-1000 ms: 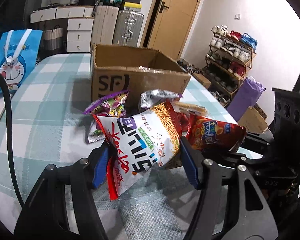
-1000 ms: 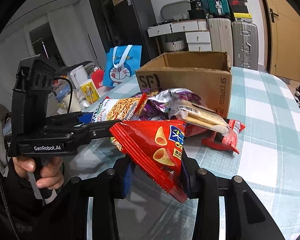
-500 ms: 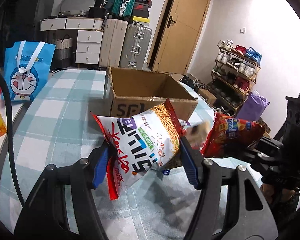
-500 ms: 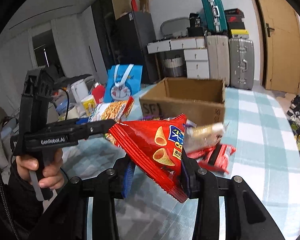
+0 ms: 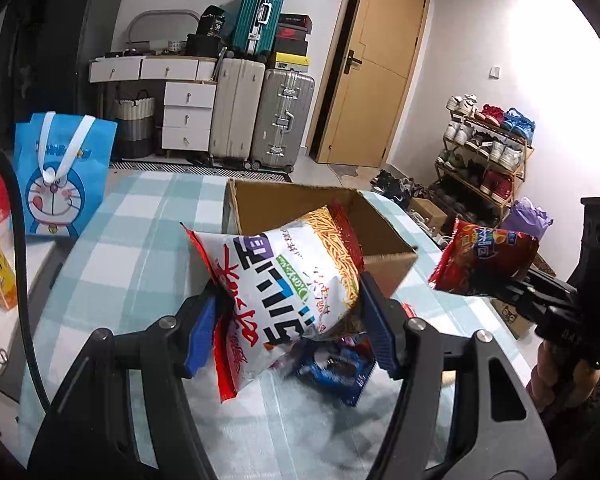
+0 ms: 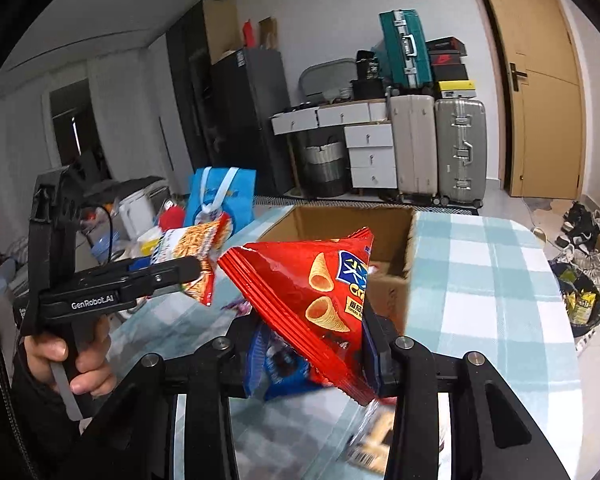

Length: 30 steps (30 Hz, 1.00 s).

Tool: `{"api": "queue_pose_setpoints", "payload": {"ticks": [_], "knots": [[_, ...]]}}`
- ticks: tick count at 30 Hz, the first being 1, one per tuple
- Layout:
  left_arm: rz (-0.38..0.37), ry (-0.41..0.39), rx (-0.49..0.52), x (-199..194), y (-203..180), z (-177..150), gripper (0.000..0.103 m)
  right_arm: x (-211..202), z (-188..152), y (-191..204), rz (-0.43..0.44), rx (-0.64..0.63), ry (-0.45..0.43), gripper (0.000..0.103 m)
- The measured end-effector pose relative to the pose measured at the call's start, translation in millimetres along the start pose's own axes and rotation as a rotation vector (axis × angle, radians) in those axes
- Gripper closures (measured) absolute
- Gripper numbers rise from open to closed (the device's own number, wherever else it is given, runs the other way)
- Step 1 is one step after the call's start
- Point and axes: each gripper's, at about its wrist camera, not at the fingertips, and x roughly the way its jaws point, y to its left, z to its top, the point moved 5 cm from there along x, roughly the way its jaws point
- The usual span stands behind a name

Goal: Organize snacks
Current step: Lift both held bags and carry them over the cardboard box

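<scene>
My left gripper (image 5: pixel 290 324) is shut on a white and red bag of stick snacks (image 5: pixel 284 280) and holds it up in front of the open cardboard box (image 5: pixel 380 236). My right gripper (image 6: pixel 312 344) is shut on a red bag of cone chips (image 6: pixel 312 288), lifted above the table near the box (image 6: pixel 392 280). The red bag also shows in the left wrist view (image 5: pixel 486 258), right of the box. The left gripper and its bag (image 6: pixel 198 248) show at the left of the right wrist view. A blue cookie packet (image 5: pixel 334 368) lies on the table below.
The table has a checked teal cloth (image 5: pixel 140 240). A blue Doraemon bag (image 5: pixel 62 176) stands at its far left. More packets lie blurred under the grippers (image 6: pixel 372 440). Suitcases (image 5: pixel 260 116), drawers and a shoe rack (image 5: pixel 484 160) stand beyond the table.
Both grippers have risen with their bags and moved closer to the box. The box opening now shows from above, and the snack pile has dropped below the held bags.
</scene>
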Motion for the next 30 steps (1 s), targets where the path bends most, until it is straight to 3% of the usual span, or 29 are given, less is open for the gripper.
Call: {"api": "queue_pose_setpoints", "payload": {"ticks": [13,30], "knots": [[0.039,-0.001,0.0,52.3,7.8,42.0,0.041,27.4,29.2,-34.8,-0.023,0.054,-0.002,0.063],[0.054,0.048,0.035,142.0,0.4,62.3,0.041,93.6,48.9,-50.7,-0.007,0.06,0.066,0.063]]}}
